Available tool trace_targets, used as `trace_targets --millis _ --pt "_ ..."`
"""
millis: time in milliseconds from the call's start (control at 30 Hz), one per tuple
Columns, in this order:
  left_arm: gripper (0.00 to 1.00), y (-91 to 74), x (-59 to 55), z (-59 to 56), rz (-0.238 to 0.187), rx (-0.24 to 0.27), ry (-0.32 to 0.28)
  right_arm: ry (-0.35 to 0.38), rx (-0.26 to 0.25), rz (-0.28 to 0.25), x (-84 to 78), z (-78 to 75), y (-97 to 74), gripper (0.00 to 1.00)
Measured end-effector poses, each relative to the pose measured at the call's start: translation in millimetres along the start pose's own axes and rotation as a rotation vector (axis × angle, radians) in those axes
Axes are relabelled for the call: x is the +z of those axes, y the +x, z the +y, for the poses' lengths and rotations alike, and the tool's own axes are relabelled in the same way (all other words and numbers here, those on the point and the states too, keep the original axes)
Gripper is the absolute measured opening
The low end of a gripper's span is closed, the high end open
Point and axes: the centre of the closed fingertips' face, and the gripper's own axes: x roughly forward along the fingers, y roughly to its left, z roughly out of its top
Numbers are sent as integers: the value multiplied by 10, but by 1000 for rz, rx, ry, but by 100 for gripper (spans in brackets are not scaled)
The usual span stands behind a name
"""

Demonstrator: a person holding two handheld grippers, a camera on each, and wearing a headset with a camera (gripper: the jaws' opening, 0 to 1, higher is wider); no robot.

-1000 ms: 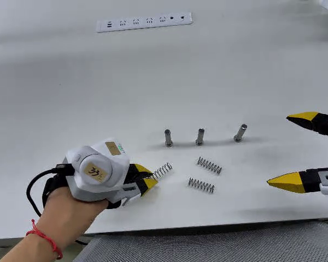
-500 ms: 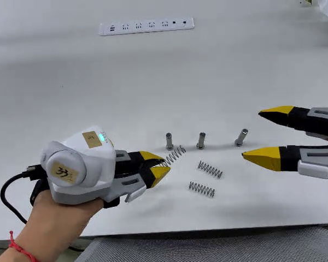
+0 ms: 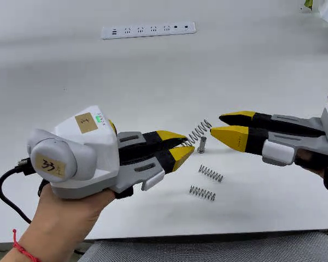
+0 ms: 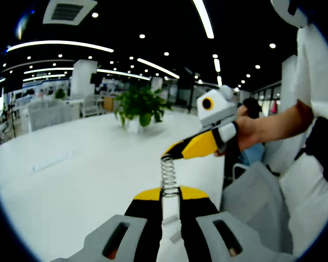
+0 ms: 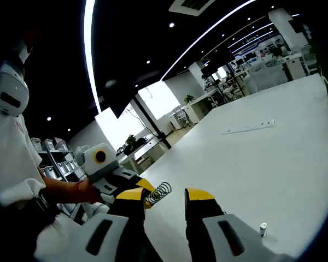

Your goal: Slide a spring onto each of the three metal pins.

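- White desk (image 3: 71,82) in a large open office, with a power strip (image 3: 148,30) lying near its far edge.
- Left tongs (image 3: 187,148) are above the desk and pinch one end of a spring (image 3: 198,132), which sticks out past the tips into the air.
- Right tongs (image 3: 218,124) face them, slightly spread and holding nothing, with their tips at the spring's free end; contact cannot be told.
- A pin (image 3: 202,144) stands upright below the held spring.
- A second spring (image 3: 210,173) and a third spring (image 3: 201,192) lie on the desk nearby.
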Motion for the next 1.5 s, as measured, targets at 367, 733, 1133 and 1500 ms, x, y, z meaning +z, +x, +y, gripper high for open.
trace_targets --millis 367,733,1133,1500 --pt "10 30 100 -58 -43 -16 -11 106 44 -42 55 90 33 18" --pt "10 50 106 -75 -45 -28 -7 96 60 -43 101 123 44 13" --pt "10 63 60 -99 -26 -44 -8 -39 80 36 104 236 78 12" --pt "10 98 3 -141 -2 -64 15 -184 99 137 34 340 70 12"
